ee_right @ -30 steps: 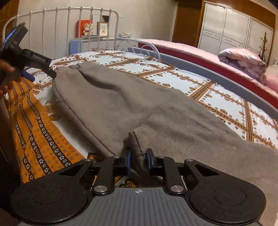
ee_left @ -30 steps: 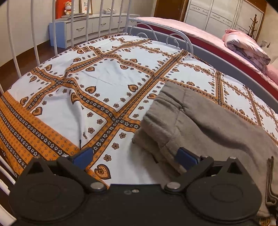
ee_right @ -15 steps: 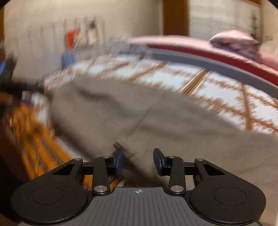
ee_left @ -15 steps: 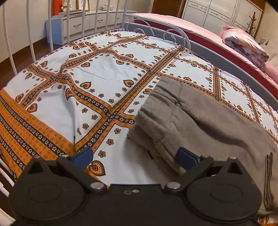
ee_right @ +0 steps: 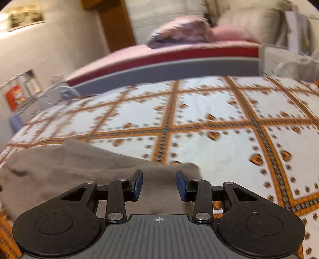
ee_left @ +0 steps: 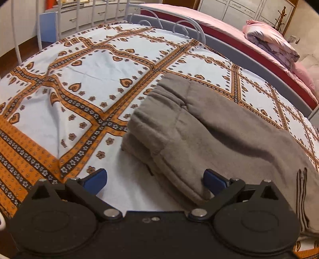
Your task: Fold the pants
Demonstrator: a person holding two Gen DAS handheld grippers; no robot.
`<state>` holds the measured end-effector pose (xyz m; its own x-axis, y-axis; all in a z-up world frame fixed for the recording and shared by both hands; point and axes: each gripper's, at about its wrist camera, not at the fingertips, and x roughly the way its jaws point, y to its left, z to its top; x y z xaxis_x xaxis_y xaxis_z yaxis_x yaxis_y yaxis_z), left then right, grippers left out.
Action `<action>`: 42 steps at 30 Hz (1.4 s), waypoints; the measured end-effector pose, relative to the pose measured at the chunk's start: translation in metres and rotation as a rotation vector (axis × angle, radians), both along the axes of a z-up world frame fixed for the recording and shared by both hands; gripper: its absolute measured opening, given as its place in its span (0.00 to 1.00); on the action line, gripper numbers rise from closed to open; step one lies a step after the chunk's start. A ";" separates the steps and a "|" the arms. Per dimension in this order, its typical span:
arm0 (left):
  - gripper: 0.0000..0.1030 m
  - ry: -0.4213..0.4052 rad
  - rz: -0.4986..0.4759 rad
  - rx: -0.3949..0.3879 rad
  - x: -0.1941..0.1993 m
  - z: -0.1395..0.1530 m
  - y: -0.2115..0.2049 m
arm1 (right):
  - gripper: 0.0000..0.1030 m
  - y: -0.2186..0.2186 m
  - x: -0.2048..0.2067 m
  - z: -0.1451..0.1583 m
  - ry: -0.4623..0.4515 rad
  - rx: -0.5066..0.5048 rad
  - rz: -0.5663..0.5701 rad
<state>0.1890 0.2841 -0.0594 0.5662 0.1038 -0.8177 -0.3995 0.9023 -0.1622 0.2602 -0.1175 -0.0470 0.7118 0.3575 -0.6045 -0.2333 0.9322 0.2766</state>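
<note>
The grey-brown pants (ee_left: pixel 209 135) lie folded on the patterned bedsheet (ee_left: pixel 83 65), waistband end toward the left. My left gripper (ee_left: pixel 155 180) is wide open and empty, hovering just in front of the waistband edge, its right pad over the cloth. In the right wrist view the pants (ee_right: pixel 79 171) fill the lower left. My right gripper (ee_right: pixel 159 184) is open and empty above the pants' edge; the view is motion-blurred.
A white metal bed rail (ee_left: pixel 175 24) stands at the far end. A second bed with a pink cover and a rolled quilt (ee_left: pixel 271 41) lies beyond a grey frame (ee_right: pixel 169 69). White drawers (ee_left: pixel 89 14) stand against the wall.
My right gripper has let go of the pants fold, opened, and swung to the right. My left gripper has stayed open and moved slightly forward over the waistband.
</note>
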 end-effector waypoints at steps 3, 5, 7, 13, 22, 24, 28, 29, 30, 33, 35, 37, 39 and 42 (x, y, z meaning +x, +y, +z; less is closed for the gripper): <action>0.94 0.011 -0.001 -0.056 0.001 -0.004 0.000 | 0.52 0.010 0.023 -0.032 0.174 -0.117 -0.021; 0.94 0.001 0.019 -0.103 -0.002 -0.007 0.006 | 0.59 0.012 0.013 -0.023 0.116 -0.120 -0.004; 0.94 -0.006 0.030 -0.131 0.000 -0.011 0.015 | 0.64 0.011 0.006 -0.009 0.097 -0.077 0.027; 0.95 -0.119 0.009 -0.159 0.010 -0.023 0.043 | 0.68 0.013 -0.019 0.012 0.010 -0.056 0.101; 0.39 -0.233 -0.112 0.052 0.015 0.004 0.014 | 0.68 0.018 -0.036 0.000 0.001 -0.057 0.103; 0.36 -0.240 -0.114 0.089 0.015 0.011 0.007 | 0.68 0.022 -0.034 -0.004 0.003 -0.054 0.118; 0.36 -0.226 -0.111 0.098 0.017 0.009 0.007 | 0.72 0.042 -0.021 -0.032 0.104 -0.179 0.146; 0.36 -0.227 -0.113 0.099 0.017 0.010 0.007 | 0.78 0.045 -0.023 -0.030 0.078 -0.193 0.151; 0.36 -0.228 -0.117 0.103 0.016 0.010 0.006 | 0.79 0.048 -0.023 -0.028 0.079 -0.202 0.152; 0.34 -0.235 -0.129 0.125 0.012 0.014 0.003 | 0.79 0.046 -0.025 -0.021 0.065 -0.165 0.157; 0.32 -0.249 -0.135 0.144 0.008 0.021 -0.001 | 0.79 0.041 -0.027 -0.017 0.064 -0.145 0.151; 0.26 -0.291 -0.166 0.177 0.004 0.035 -0.014 | 0.79 0.034 -0.029 -0.010 0.054 -0.134 0.140; 0.25 -0.323 -0.191 0.211 0.005 0.048 -0.033 | 0.79 0.024 -0.028 0.000 0.042 -0.109 0.129; 0.24 -0.348 -0.203 0.208 0.012 0.062 -0.062 | 0.79 0.005 -0.027 0.013 0.029 -0.074 0.091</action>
